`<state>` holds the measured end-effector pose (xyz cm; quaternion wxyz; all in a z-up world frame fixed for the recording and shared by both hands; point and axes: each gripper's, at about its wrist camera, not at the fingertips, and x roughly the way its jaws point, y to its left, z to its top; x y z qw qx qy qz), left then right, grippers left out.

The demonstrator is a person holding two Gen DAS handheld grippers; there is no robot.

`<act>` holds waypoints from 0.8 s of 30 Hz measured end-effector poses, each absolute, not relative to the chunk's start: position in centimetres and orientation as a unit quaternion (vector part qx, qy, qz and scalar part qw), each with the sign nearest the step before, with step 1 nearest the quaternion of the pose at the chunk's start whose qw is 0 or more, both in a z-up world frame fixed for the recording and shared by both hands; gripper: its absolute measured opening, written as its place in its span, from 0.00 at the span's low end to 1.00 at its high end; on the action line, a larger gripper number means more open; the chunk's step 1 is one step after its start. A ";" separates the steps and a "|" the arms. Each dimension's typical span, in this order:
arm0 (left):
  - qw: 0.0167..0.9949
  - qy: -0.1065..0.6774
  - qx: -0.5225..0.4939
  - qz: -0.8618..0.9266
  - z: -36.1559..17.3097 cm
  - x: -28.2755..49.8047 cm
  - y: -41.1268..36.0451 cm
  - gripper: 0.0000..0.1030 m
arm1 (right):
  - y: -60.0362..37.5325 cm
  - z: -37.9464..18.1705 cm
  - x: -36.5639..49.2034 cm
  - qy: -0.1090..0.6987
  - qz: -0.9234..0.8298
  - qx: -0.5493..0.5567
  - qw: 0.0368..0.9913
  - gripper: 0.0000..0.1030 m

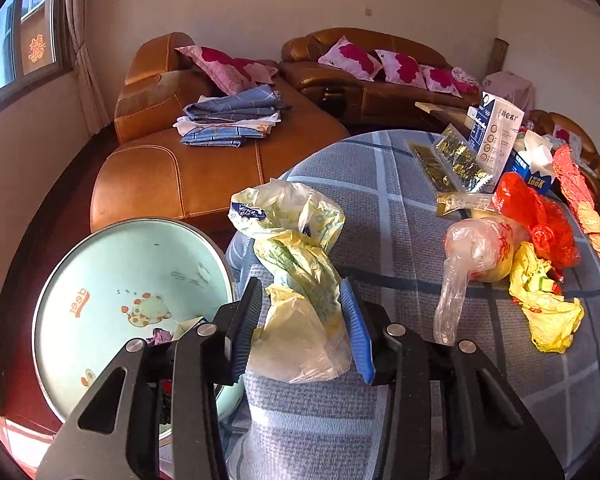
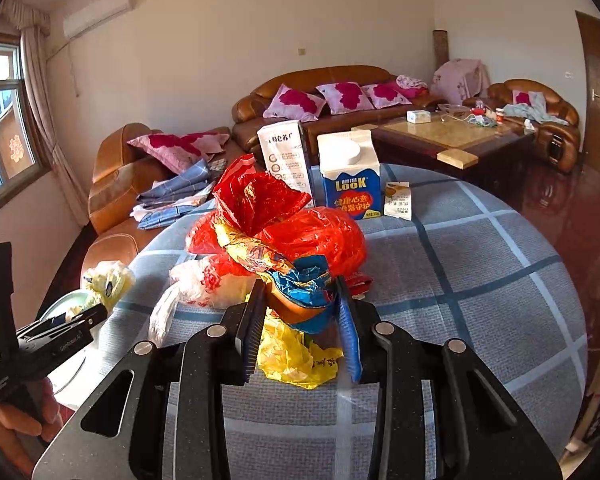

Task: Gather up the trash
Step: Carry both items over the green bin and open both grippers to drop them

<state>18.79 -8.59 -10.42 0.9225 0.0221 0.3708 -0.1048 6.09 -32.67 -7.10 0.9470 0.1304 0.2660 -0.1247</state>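
Observation:
A crumpled pale yellow plastic bag (image 1: 296,240) stands at the near left edge of the table, and my left gripper (image 1: 300,296) is shut on its lower part. Just left of it, below the table edge, is a mint green bin (image 1: 132,272) with a cartoon deer inside. My right gripper (image 2: 300,292) is shut on a colourful foil wrapper (image 2: 260,256) in orange, blue and red, held over a yellow bag (image 2: 292,352). The right wrist view also shows the left gripper (image 2: 84,316), held by a hand, with the pale bag (image 2: 108,280).
On the plaid-covered table (image 2: 480,280) lie a red plastic bag (image 2: 316,236), a clear bag with red print (image 1: 476,248), gold packets (image 1: 456,160), a small sachet (image 2: 398,200) and two cartons (image 2: 350,176). Brown sofas (image 1: 204,168) stand behind, a coffee table (image 2: 452,136) at the right.

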 end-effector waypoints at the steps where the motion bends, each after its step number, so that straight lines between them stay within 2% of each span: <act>1: 0.924 0.368 0.019 -0.105 -10.1 18.2 -8.2 0.40 | -32.5 -7.0 6.0 0.264 -0.124 0.130 0.948 0.33; 12: 0.932 0.352 0.005 -0.085 -8.6 13.1 -3.7 0.40 | -28.1 -6.7 5.5 0.268 -0.090 0.112 0.953 0.33; 24: 0.936 0.351 0.006 -0.030 -8.7 11.5 1.0 0.40 | -23.6 -6.5 5.3 0.272 -0.050 0.090 0.957 0.33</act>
